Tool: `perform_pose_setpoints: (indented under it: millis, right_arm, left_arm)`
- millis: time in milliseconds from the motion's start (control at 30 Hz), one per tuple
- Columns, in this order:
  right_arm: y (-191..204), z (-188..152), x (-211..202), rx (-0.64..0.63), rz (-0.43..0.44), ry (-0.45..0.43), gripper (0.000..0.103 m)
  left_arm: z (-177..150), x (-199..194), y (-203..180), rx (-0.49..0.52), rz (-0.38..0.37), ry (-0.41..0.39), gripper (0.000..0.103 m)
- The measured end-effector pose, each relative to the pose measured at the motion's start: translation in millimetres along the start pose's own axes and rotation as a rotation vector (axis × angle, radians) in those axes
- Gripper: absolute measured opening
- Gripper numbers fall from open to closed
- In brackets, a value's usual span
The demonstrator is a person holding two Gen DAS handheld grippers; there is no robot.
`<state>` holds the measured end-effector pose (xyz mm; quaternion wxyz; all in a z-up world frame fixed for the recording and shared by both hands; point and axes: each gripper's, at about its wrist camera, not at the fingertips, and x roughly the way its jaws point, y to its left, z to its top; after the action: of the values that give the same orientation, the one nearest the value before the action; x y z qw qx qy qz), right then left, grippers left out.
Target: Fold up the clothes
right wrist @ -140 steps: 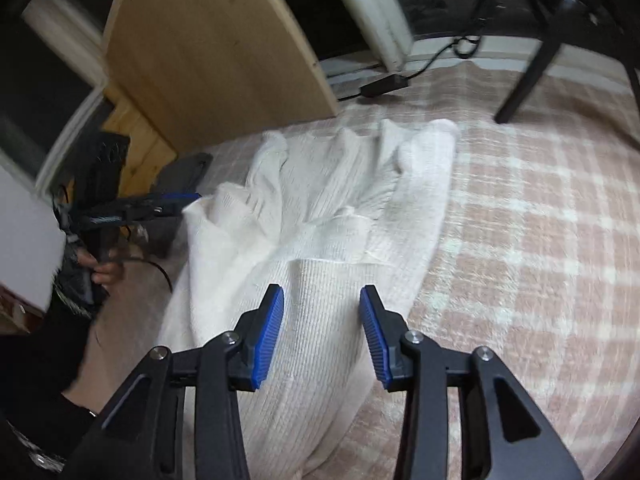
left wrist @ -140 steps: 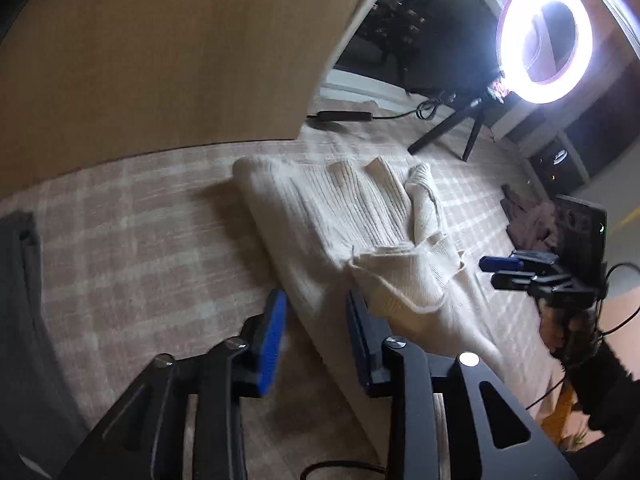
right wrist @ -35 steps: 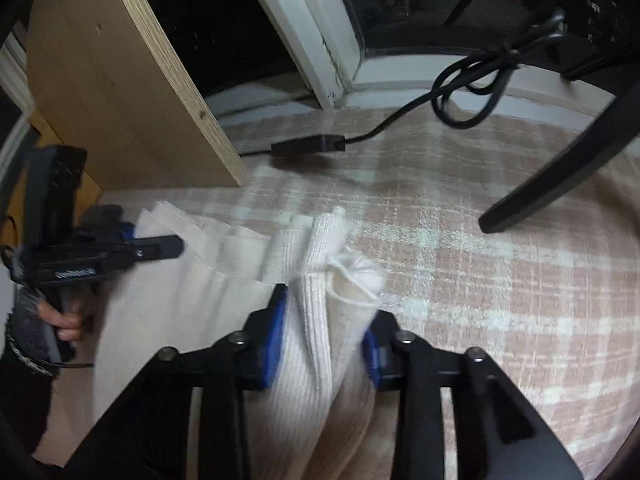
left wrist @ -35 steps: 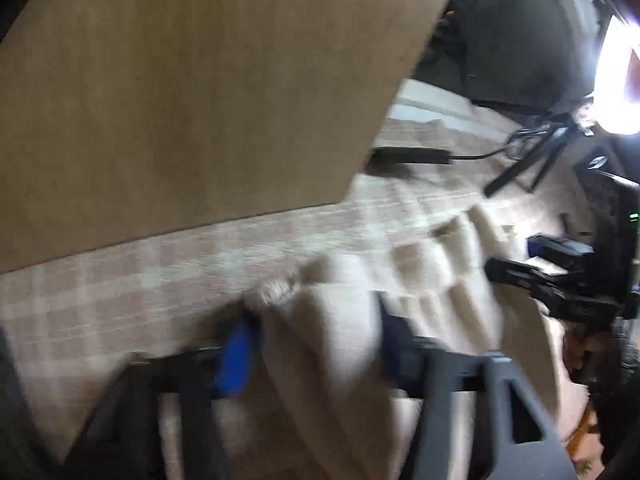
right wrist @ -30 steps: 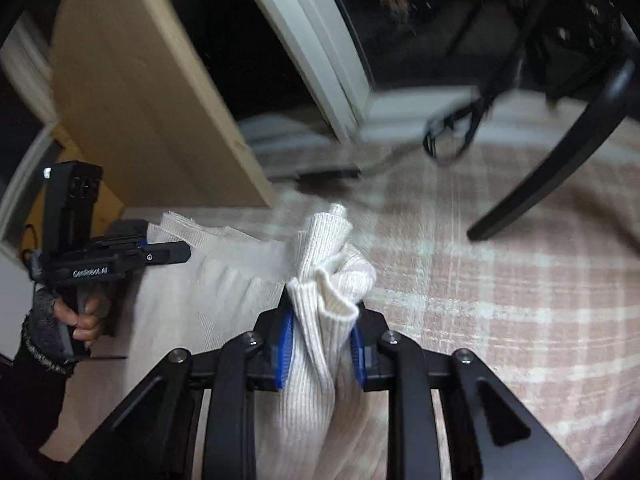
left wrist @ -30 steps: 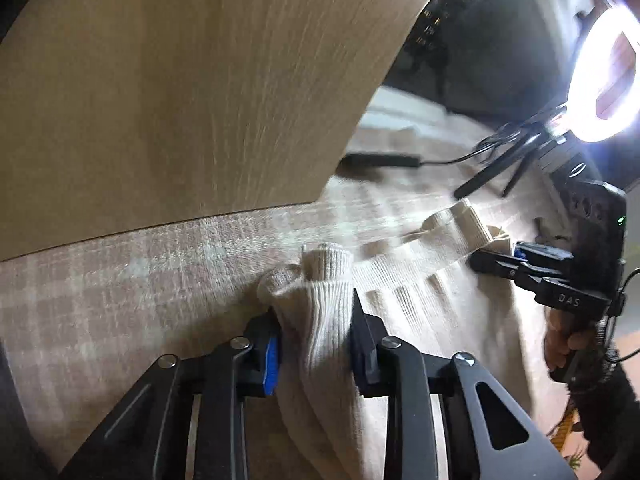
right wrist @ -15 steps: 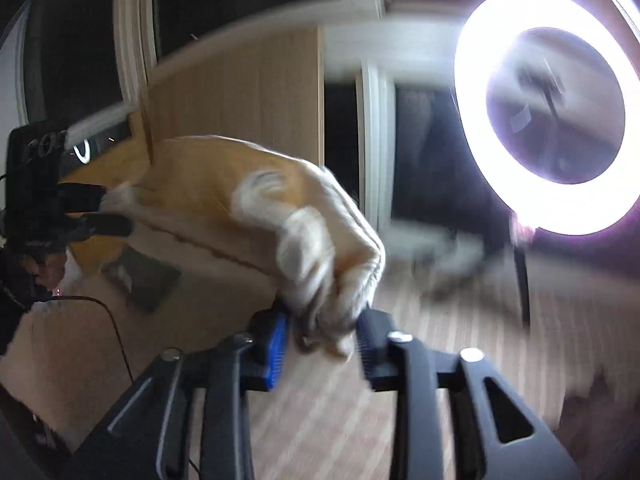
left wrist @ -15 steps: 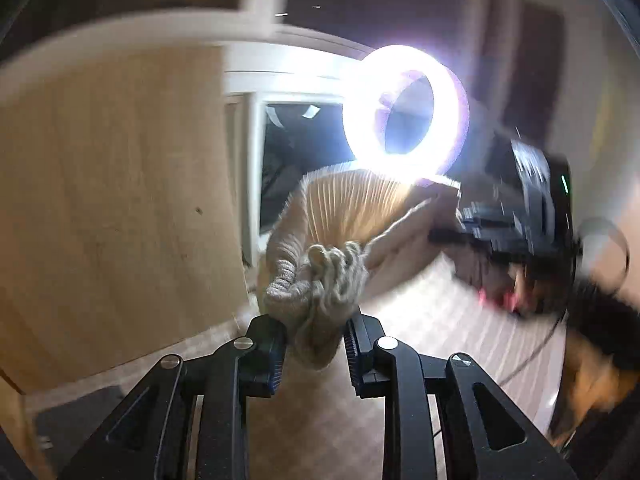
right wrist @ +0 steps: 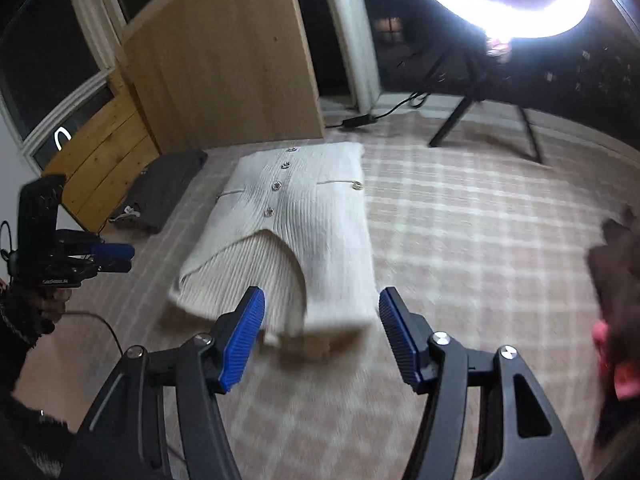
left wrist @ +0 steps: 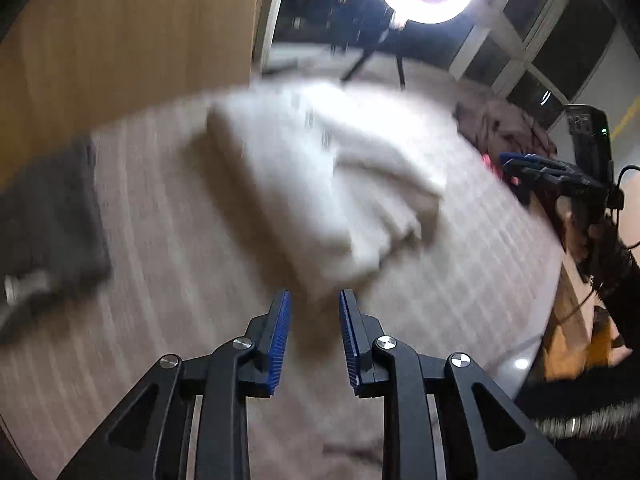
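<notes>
While the cream cardigan (right wrist: 296, 220) lies folded, buttons up, on the checked bedcover (right wrist: 460, 240), both grippers are off it. Right gripper (right wrist: 322, 336) stands wide and empty, its jaws just opened; left gripper (left wrist: 314, 336) narrow, holding nothing. Judged nearly done: a dark garment (right wrist: 160, 196) beside it looks already folded.

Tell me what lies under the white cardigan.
The white cardigan lies folded on the checked carpet, buttons up. Its lower layers, including any sleeves folded under, are covered. Beside it, untouched, sits a grey garment.
</notes>
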<state>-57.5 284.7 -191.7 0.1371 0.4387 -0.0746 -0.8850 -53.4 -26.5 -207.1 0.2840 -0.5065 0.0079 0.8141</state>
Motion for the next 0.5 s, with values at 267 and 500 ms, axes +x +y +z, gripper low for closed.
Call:
perform_pose_setpoints:
  millis: [267, 500]
  right_arm:
    - [-11, -9, 86, -0.090, -0.056, 0.202, 0.051]
    - [-34, -13, 65, -0.036, -0.017, 0.159, 0.052]
  left_arm:
    - [30, 74, -8, -0.005, 0.036, 0.021, 0.023]
    - [5, 83, -37, 0.094, 0.072, 0.066, 0.042]
